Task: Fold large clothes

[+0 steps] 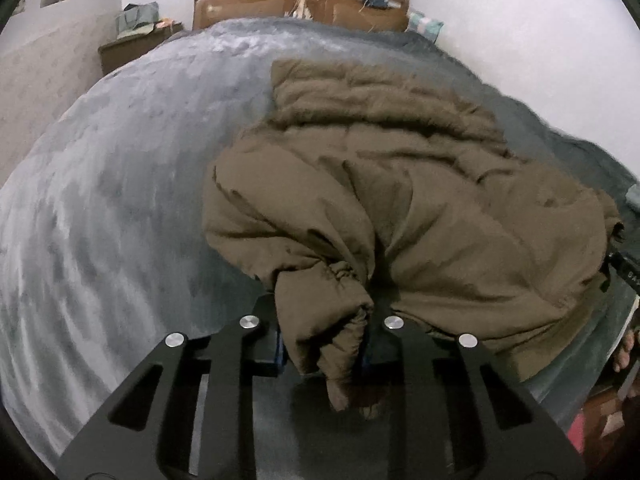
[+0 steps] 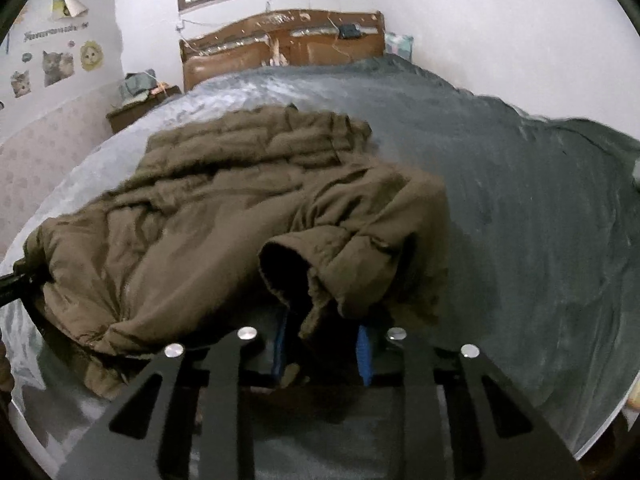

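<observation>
Basically early stage: one brown padded coat [image 1: 400, 184] lies rumpled across the grey bed [image 1: 120, 184], no neat fold yet. Left gripper [image 1: 324, 340] is clamped on one bunched end, right gripper [image 2: 324, 344] on a cuff. Two grippers, one garment, all folds remaining.

My matt black claws [image 1: 324, 344] grip a quilted matt cloth coat [image 1: 400, 200] on plush blanket [image 1: 120, 160]; headboard [image 1: 300, 4] glossy worn wood.
</observation>
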A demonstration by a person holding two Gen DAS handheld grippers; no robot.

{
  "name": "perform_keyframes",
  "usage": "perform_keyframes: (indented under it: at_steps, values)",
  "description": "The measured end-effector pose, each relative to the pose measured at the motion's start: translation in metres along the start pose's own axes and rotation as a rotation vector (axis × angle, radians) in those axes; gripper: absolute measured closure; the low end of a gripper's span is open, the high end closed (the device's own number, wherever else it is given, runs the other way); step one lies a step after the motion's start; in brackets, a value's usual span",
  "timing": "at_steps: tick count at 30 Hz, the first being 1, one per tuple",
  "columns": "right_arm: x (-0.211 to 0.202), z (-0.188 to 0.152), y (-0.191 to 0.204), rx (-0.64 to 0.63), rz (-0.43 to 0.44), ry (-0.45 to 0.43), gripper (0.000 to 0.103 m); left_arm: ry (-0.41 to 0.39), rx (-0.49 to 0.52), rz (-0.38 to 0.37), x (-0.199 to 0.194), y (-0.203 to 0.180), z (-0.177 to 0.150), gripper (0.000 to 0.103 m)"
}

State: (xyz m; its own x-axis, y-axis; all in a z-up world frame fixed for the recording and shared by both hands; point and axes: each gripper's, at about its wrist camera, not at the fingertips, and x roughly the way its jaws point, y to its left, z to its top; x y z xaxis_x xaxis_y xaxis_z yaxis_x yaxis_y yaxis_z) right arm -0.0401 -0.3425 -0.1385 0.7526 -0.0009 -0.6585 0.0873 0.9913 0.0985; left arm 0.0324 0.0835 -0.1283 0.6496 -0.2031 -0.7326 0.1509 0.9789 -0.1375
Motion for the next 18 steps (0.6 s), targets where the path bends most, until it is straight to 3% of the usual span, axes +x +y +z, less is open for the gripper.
perform_keyframes:
  at_steps: [8, 18]
  values:
    - [-0.009, 0.058, -0.004, -0.011, 0.035, -0.097, 0.077, -0.091, -0.02, -0.072, -0.009, 0.001, 0.064, 0.08]
    - [0.006, 0.114, -0.003, -0.025, 0.022, -0.118, 0.078, -0.131, 0.023, -0.094, -0.007, -0.004, 0.129, 0.08]
